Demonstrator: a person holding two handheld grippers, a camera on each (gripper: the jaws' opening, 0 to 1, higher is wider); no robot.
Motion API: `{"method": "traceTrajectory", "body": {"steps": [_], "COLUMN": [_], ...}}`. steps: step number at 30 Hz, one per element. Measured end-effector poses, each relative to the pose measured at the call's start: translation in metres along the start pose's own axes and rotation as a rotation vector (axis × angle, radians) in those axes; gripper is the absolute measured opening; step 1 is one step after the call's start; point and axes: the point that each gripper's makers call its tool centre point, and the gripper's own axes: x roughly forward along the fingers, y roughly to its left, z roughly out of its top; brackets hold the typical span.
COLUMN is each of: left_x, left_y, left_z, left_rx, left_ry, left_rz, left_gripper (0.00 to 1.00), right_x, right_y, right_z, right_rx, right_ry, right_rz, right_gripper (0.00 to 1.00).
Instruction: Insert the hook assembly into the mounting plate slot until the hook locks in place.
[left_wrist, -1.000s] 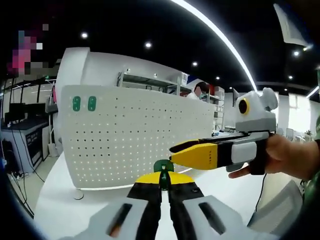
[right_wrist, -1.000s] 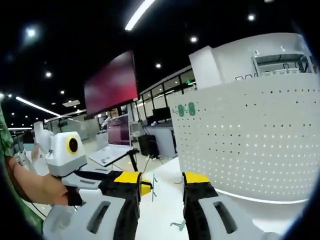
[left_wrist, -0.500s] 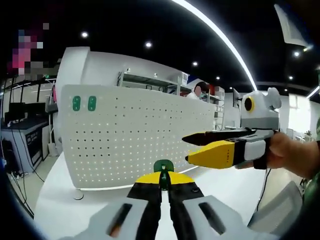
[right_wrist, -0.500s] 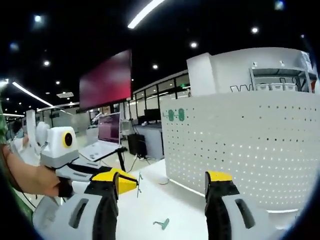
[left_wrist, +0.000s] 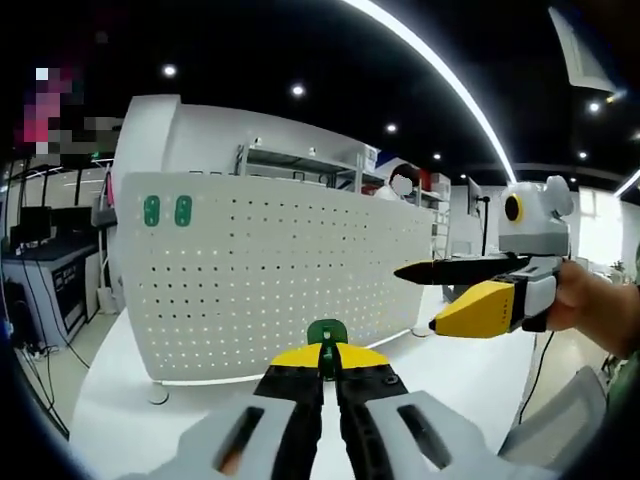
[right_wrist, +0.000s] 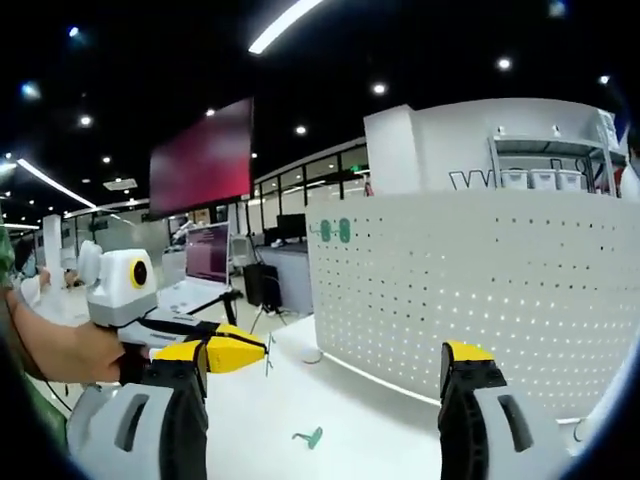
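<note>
My left gripper (left_wrist: 328, 352) is shut on a small green hook (left_wrist: 327, 332) that sticks up from its jaw tips, in front of the white perforated mounting plate (left_wrist: 280, 270). Two green hooks (left_wrist: 167, 209) sit in the plate's upper left corner. My right gripper (left_wrist: 420, 297) hangs at the right, held by a hand, jaws spread. In the right gripper view my right gripper (right_wrist: 325, 370) stands wide open with nothing in it. The left gripper (right_wrist: 262, 347) comes in from the left with the thin green hook (right_wrist: 268, 355) at its tip. Another green hook (right_wrist: 308, 437) lies on the table. The plate (right_wrist: 470, 290) stands to the right, with the two green hooks (right_wrist: 333, 231) on it.
The plate stands upright on a white table (left_wrist: 110, 410). A laptop (right_wrist: 205, 270) and a large red screen (right_wrist: 205, 160) are behind the left gripper. Shelves (left_wrist: 300, 165) and a person (left_wrist: 403, 183) are beyond the plate.
My right gripper has opened wider and drawn back to the right, away from the left gripper. The left gripper keeps its hold on the hook and has not moved.
</note>
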Motion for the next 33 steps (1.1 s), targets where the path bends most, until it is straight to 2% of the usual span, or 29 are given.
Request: {"method": "traceTrajectory", "body": {"steps": [6, 19, 22, 33], "left_x": [0.007, 0.037, 0.045, 0.078], "left_y": [0.006, 0.041, 0.049, 0.075], "left_z": [0.011, 0.068, 0.084, 0.121], "left_rx": [0.01, 0.057, 0.073, 0.112], "left_ry": [-0.012, -0.088, -0.112, -0.152], "left_rz": [0.015, 0.101, 0.122, 0.185], "left_gripper": [0.03, 0.03, 0.03, 0.03], "right_x": [-0.022, -0.067, -0.073, -0.087], "right_y": [-0.011, -0.033, -0.036, -0.045], "right_z": [0.005, 0.014, 0.018, 0.022], "right_rx": [-0.008, -0.018, -0.023, -0.018], "right_ry": [0.001, -0.004, -0.01, 0.015], "right_rz": [-0.025, -0.098, -0.106, -0.105], "right_gripper": [1.0, 0.99, 0.99, 0.99]}}
